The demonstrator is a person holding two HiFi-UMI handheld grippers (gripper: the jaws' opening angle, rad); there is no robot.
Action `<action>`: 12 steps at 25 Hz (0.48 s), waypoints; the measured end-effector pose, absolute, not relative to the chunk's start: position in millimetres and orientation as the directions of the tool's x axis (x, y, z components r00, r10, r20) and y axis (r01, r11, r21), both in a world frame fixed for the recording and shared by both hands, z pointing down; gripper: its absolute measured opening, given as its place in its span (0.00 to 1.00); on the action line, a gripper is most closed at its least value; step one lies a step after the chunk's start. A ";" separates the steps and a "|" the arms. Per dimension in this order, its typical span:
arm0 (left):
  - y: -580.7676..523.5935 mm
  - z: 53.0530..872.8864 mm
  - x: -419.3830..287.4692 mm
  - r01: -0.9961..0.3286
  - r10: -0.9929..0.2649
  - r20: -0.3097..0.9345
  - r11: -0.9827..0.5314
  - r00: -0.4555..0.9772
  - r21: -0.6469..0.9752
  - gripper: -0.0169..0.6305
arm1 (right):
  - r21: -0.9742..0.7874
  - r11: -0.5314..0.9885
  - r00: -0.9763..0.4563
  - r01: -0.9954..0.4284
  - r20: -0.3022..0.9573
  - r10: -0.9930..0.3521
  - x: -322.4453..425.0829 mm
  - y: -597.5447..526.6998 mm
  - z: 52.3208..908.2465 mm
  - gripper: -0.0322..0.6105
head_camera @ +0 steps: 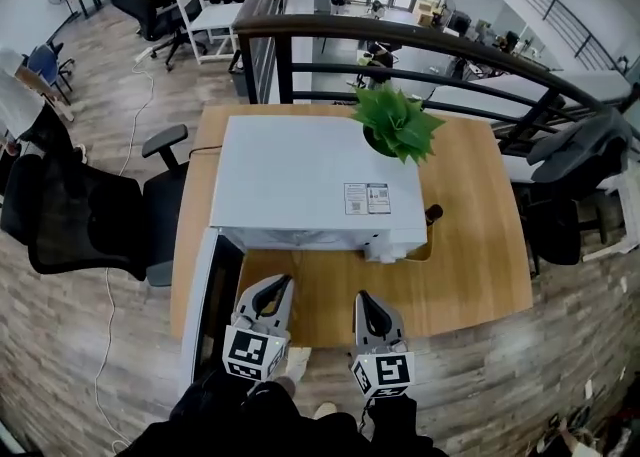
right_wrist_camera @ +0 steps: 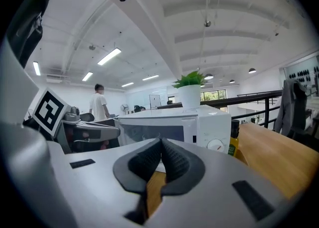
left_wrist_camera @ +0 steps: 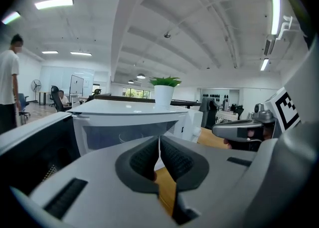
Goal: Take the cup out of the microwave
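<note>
Shows the task barely begun: white boxy microwave (head_camera: 320,180) with its dark-windowed door (head_camera: 215,295) already swung open, just left of the left gripper (head_camera: 272,290), jaws pressed together on nothing; right gripper (head_camera: 368,303) alongside, likewise closed and empty. Puts the cup (left_wrist_camera: 127,136), judging by a faint clear rounded outline, inside the cavity straight ahead of both sets of jaws, untouched. Leaves opening a gripper, reaching in, gripping and lifting out all to do. Places a green potted plant (head_camera: 398,123) on or just behind the microwave's top, beyond the jaws, a small yellow-labelled bottle (right_wrist_camera: 233,142) ahead and right of the right jaws, and a light wooden table (head_camera: 470,245) beneath. Finds nothing between jaws and cavity; marks the open door as a likely snag for the left gripper.
</note>
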State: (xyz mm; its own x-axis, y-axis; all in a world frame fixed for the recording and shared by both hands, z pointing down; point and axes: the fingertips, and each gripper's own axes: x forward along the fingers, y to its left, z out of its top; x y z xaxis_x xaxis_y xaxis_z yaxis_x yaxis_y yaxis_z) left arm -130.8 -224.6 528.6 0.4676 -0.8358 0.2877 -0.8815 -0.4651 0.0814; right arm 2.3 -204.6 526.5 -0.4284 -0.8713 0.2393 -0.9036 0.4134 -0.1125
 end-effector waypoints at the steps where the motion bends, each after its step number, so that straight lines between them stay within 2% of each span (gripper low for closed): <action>1: -232.7 535.8 -131.5 -0.882 -0.834 0.293 -0.464 0.467 0.082 0.07 | -0.116 0.408 -0.424 -0.906 0.248 -0.871 1.7 -209.6 532.4 0.07; 12: -297.6 597.1 -131.2 -0.881 -0.808 0.359 -0.457 0.468 0.120 0.07 | -0.139 0.360 -0.385 -0.923 0.321 -0.865 4.3 -250.4 577.6 0.07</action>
State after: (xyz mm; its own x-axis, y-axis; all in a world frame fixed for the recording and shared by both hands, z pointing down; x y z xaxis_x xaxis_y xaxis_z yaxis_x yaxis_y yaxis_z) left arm -131.2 -297.6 597.1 0.4677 -0.8079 0.3585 -0.8813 -0.4571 0.1196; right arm 4.3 -250.4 577.6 -0.3855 -0.8652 0.3206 -0.9227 0.3597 -0.1386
